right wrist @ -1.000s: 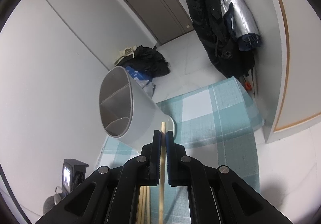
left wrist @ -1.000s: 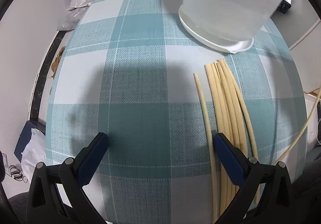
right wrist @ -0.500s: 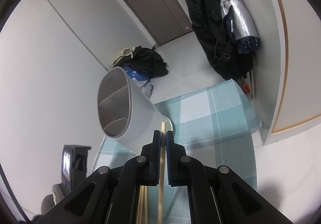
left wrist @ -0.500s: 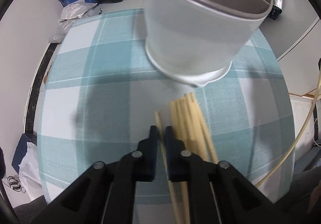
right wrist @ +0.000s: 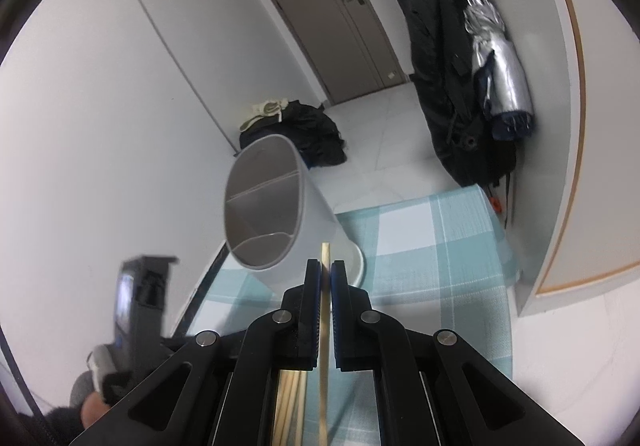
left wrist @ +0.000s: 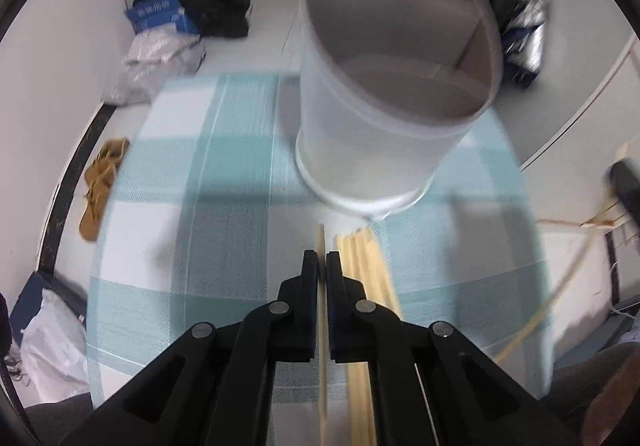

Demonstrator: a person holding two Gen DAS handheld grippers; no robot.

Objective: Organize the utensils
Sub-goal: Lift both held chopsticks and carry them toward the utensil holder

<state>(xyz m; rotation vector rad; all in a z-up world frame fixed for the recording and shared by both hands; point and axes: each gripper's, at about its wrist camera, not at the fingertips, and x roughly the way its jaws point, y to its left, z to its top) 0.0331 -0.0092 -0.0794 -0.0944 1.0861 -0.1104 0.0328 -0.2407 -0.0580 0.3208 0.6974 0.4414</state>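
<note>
My left gripper point(left wrist: 323, 261) is shut on one pale wooden chopstick point(left wrist: 320, 242), whose tip pokes out past the pads. Several more chopsticks point(left wrist: 362, 266) lie in a bundle on the teal checked tablecloth point(left wrist: 224, 182) just right of it. The white divided utensil holder point(left wrist: 392, 86) stands right behind them. In the right wrist view my right gripper point(right wrist: 326, 270) is shut on another chopstick point(right wrist: 325, 258), held in the air and pointing toward the holder point(right wrist: 272, 222). The bundle of chopsticks point(right wrist: 290, 406) shows below its jaws.
The small round table ends close on every side. On the floor lie a black bag point(left wrist: 212, 2), plastic bags point(left wrist: 160, 58) and a tan sandal point(left wrist: 100, 182). Dark coats and a silver umbrella point(right wrist: 496, 74) hang by the door point(right wrist: 332, 18). A cable point(left wrist: 532, 322) hangs at the right.
My left gripper went from wide open to shut on one chopstick from the bundle's left side and lifted it off the cloth. The right gripper drifted a little, still holding its chopstick.
</note>
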